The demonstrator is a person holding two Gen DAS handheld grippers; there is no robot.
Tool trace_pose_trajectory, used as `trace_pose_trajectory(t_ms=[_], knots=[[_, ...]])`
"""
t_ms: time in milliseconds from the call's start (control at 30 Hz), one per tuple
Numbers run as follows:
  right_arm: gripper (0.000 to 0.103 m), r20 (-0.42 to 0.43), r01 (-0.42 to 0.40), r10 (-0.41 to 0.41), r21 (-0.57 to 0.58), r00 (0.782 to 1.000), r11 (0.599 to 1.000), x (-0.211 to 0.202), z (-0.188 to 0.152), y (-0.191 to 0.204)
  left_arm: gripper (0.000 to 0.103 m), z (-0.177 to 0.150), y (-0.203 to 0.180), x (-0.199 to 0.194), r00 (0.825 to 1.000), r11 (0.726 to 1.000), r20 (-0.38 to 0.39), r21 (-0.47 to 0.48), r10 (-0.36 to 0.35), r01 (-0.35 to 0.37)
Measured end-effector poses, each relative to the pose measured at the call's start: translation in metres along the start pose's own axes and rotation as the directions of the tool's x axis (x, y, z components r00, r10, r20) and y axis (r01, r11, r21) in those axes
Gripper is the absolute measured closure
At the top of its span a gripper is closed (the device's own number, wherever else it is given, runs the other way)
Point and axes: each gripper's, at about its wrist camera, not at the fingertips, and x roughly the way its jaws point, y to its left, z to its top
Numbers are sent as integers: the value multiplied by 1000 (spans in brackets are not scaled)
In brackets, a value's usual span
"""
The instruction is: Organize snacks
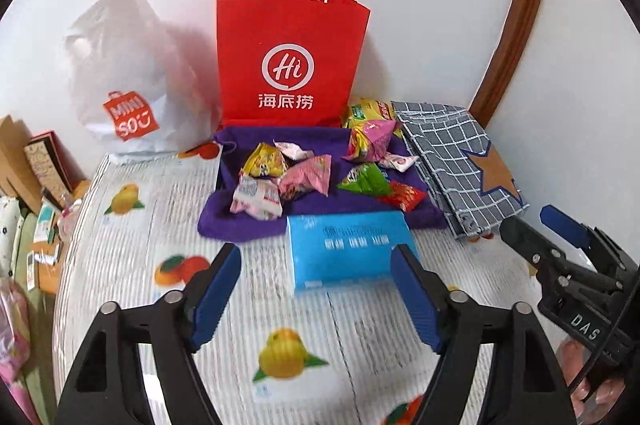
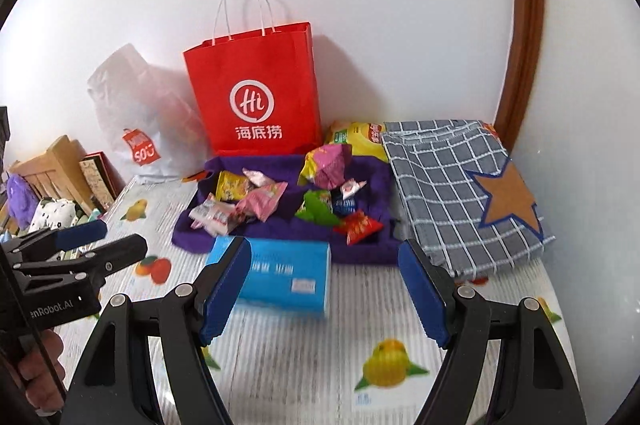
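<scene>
Snack packets point(image 1: 320, 173) found heaped loose at centre frame on a purple cloth point(image 1: 224, 221), several overlapping or touching; a larger yellow bag point(image 2: 360, 137) lodged behind, at the foot of the red paper bag point(image 1: 288, 65). Judged light, puffed with air, crinkly and slick-skinned, likely to squirm or pop free under a hard pinch; contents possibly crushable. Best taken at a crimped end seam or a folded corner, where film lies flat, rather than across the swollen belly.

Blue box point(image 1: 344, 249) lying flat just in front of the cloth, lower centre; stiff, square-edged, easily gripped across its short sides. Grey checked fabric point(image 2: 460, 193) with a brown star folded to the right of the cloth. White plastic bag point(image 1: 128, 81) slumped at upper left beside the red bag. All resting on a fruit-printed table covering point(image 1: 280, 353).

Left gripper point(image 1: 316, 293) spread wide, nothing between the pads, held over the covering short of the box. Right gripper point(image 2: 324, 289) likewise wide apart and unloaded, box partly behind its left finger.

Sorted or unsorted: not settled by this arrangement.
</scene>
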Motion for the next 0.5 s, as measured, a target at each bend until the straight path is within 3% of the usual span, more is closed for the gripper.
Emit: trace_pose_trajectory(t_ms=[233, 500], knots=[[4, 56, 9, -10, 33, 998, 999, -42, -31, -5, 17, -38, -14, -34, 999, 1000, 43, 29, 5, -6], [0, 71, 65, -68, 37, 995, 997, -78, -52, -9, 16, -66, -20, -67, 996, 1000, 87, 18, 15, -17]])
